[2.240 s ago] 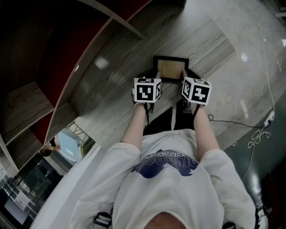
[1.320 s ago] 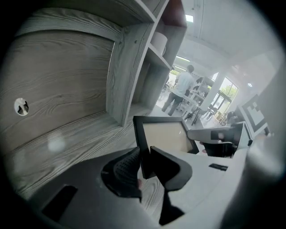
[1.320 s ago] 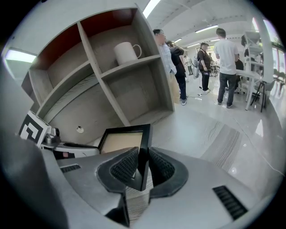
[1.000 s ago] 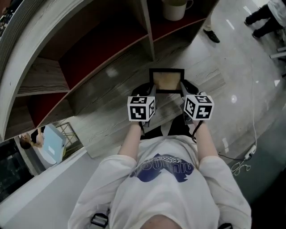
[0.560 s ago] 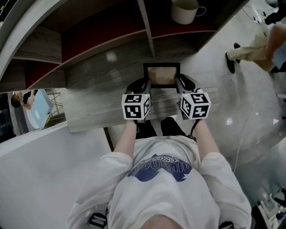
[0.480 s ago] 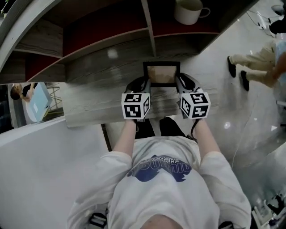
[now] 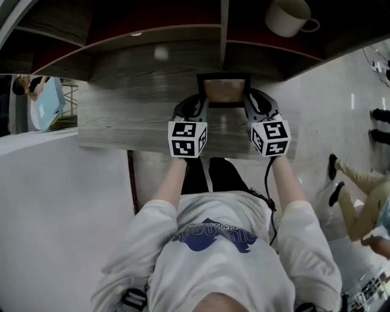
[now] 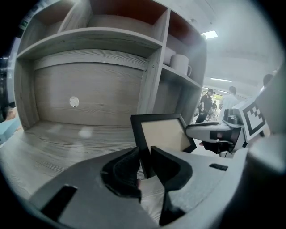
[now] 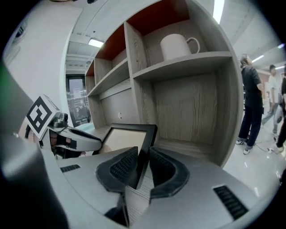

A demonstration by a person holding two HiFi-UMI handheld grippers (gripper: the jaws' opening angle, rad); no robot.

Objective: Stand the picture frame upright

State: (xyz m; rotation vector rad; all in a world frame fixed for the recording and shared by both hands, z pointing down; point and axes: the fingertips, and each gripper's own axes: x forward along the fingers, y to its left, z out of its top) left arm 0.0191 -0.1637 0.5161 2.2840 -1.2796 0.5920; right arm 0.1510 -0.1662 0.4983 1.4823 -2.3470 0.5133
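Observation:
The picture frame point(image 7: 224, 91), black-edged around a tan panel, is raised off the grey wooden shelf board point(image 7: 134, 116) and tilts back towards the shelf. My left gripper point(image 7: 194, 106) is shut on its left edge, and in the left gripper view the black edge point(image 8: 142, 150) sits pinched between the pads of that gripper point(image 8: 145, 154). On the other side, my right gripper point(image 7: 256, 103) holds the right edge. In the right gripper view the frame point(image 9: 127, 136) runs between the right gripper's point(image 9: 143, 163) pads, whose jaws are opening slightly while still touching it.
A wooden shelf unit with a vertical divider point(image 7: 223, 27) rises behind the frame. A white mug point(image 7: 287, 15) stands on the upper shelf at the right. People stand on the glossy floor at the right point(image 7: 344, 180). The board's front edge lies under my wrists.
The frame, held in both grippers, has been tipped up from a flatter pose and now looks much shorter from above. The head camera has swung, bringing the shelf square on.

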